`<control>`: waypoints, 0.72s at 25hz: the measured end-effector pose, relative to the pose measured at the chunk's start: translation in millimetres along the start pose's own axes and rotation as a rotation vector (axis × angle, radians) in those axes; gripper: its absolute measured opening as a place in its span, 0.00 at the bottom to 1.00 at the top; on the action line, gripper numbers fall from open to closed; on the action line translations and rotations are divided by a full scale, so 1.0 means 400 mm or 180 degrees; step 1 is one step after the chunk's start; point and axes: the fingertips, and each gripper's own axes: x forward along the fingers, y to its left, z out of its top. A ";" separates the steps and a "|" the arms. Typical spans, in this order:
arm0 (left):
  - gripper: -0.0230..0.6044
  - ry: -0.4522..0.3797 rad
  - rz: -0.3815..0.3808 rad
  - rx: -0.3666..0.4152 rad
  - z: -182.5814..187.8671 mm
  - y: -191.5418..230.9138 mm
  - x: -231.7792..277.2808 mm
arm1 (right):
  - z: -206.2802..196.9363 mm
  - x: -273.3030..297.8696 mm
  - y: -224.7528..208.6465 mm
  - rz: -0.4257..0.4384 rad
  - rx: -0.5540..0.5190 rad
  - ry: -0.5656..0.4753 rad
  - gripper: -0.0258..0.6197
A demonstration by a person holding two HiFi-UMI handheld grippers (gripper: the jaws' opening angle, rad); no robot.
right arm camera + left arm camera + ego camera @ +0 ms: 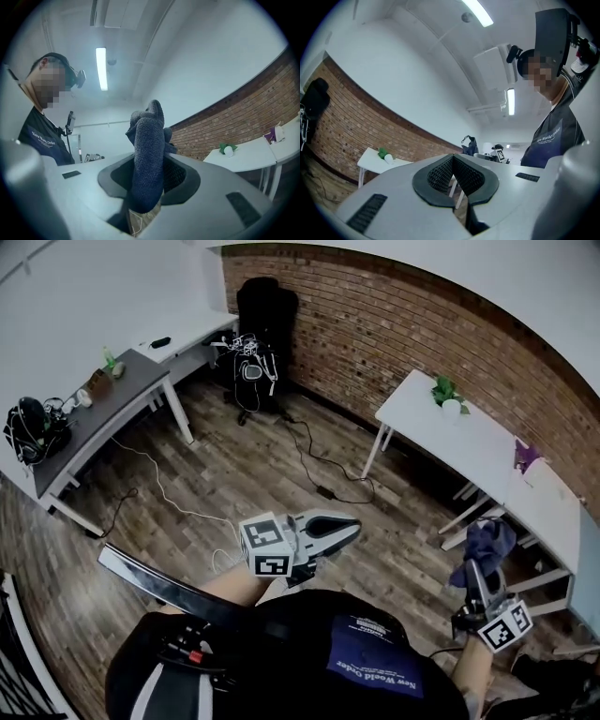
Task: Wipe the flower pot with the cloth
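1. Setting: a wood floor (234, 474) runs up to a brick wall (394, 324). A white tabletop (473, 442) stands along that wall at the far right.
2. Task's thing: the flower pot (451, 408) is small and white and holds a green plant. It stands upright towards the tabletop's left end, on the wall side, well apart from both grippers.
3. Right gripper (480, 570): clamped on the dark blue cloth (487, 540), which bunches out beyond the jaws.
4. Left gripper (349, 526): jaws fully together, with nothing between them.
5. Step in hand (judged): carrying the cloth to the pot; no wiping has begun.
   - The protruding fold of cloth should meet the pot's wall, not the hard jaw tips.
   - The pot looks light, so the empty left gripper would do well to steady it at the side, so that it neither slides nor tips.
6. What each view adds:
   - The head view alone shows both grippers together and the open floor between them and the tabletop.
   - The right gripper view alone shows the cloth pinched between the ribbed pads, with a tail hanging below.
   - The left gripper view alone shows its pads meeting.
   - In both gripper views the pot is too small to judge its surface.
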 end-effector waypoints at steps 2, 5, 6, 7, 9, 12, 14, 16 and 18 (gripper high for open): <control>0.04 0.0070 -0.0115 -0.0016 0.027 0.096 0.011 | 0.003 0.070 -0.032 -0.0127 0.0021 -0.0061 0.22; 0.04 0.0171 -0.0274 -0.0020 0.071 0.230 -0.005 | 0.013 0.191 -0.053 -0.0279 -0.0002 -0.0085 0.22; 0.04 0.0188 -0.0309 -0.0040 0.085 0.277 -0.009 | 0.021 0.232 -0.059 -0.0321 -0.0013 -0.0096 0.22; 0.04 0.0199 -0.0338 -0.0067 0.099 0.323 -0.009 | 0.029 0.272 -0.068 -0.0354 -0.0021 -0.0108 0.22; 0.04 0.0206 -0.0380 -0.0122 0.121 0.411 0.005 | 0.036 0.337 -0.097 -0.0425 -0.0016 -0.0102 0.22; 0.04 0.0170 -0.0444 -0.0191 0.129 0.508 0.049 | 0.028 0.397 -0.161 -0.0515 0.0006 0.0013 0.22; 0.04 0.0171 -0.0468 -0.0225 0.122 0.563 0.082 | 0.026 0.425 -0.216 -0.0564 0.0040 0.0039 0.22; 0.04 0.0191 -0.0453 -0.0252 0.114 0.616 0.116 | 0.030 0.453 -0.275 -0.0571 0.0047 0.0047 0.22; 0.04 0.0207 -0.0417 -0.0268 0.105 0.661 0.159 | 0.036 0.477 -0.338 -0.0528 0.0041 0.0053 0.22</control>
